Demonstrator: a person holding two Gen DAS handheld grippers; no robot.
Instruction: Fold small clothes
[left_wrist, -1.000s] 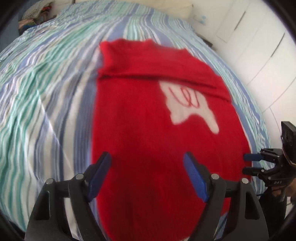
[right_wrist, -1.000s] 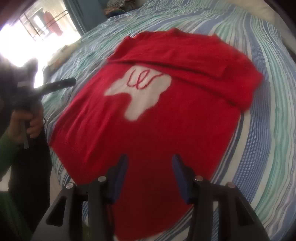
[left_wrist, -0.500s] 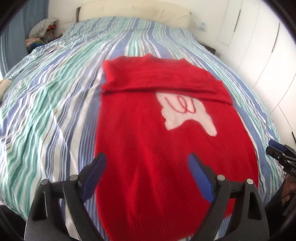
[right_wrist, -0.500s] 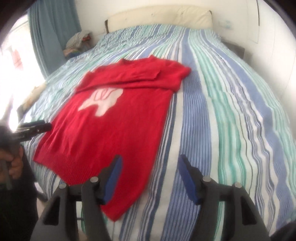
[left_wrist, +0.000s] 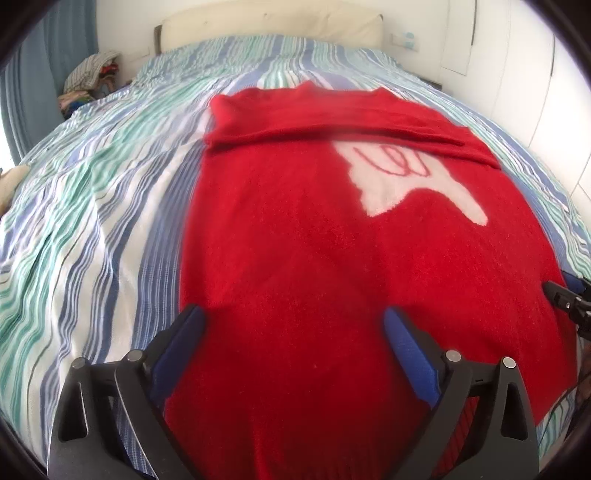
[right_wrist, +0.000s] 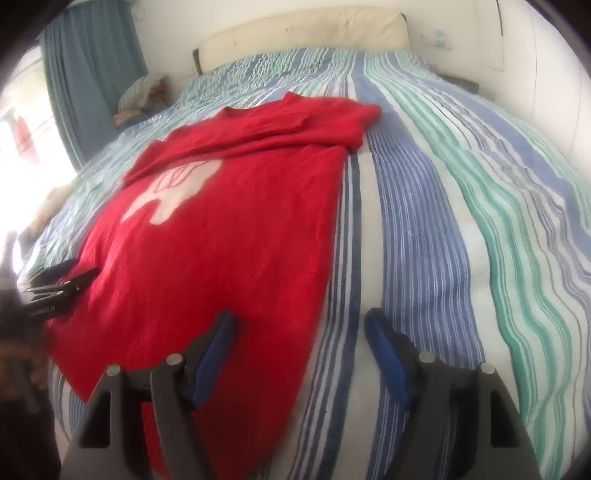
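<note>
Red sweater (left_wrist: 325, 258) lies flat on the striped bedspread (left_wrist: 92, 221), its near hem at the foot of the bed and its collar toward the cream headboard (left_wrist: 269, 20) at the far end. From the left wrist view, both sleeves are folded across the chest in a band, just above a white patch (left_wrist: 406, 184) with red squiggles. The left gripper (left_wrist: 293, 328) hangs over the sweater's near left part, its blue-padded jaws spreading wide, the knit below them but nothing pinched. At the right edge, the tips of the other tool poke in beside the sweater's right side.

From the right wrist view, the sweater (right_wrist: 229, 251) fills the left half of the bed, with bare stripes (right_wrist: 461, 221) to the right. The right gripper (right_wrist: 299, 332) straddles the sweater's right edge, its jaws opening, one pad over red knit, the other over bedspread, gripping nothing. The left gripper (right_wrist: 68, 273) sits at the sweater's far left edge. A blue curtain (right_wrist: 88, 81) hangs far left.
</note>
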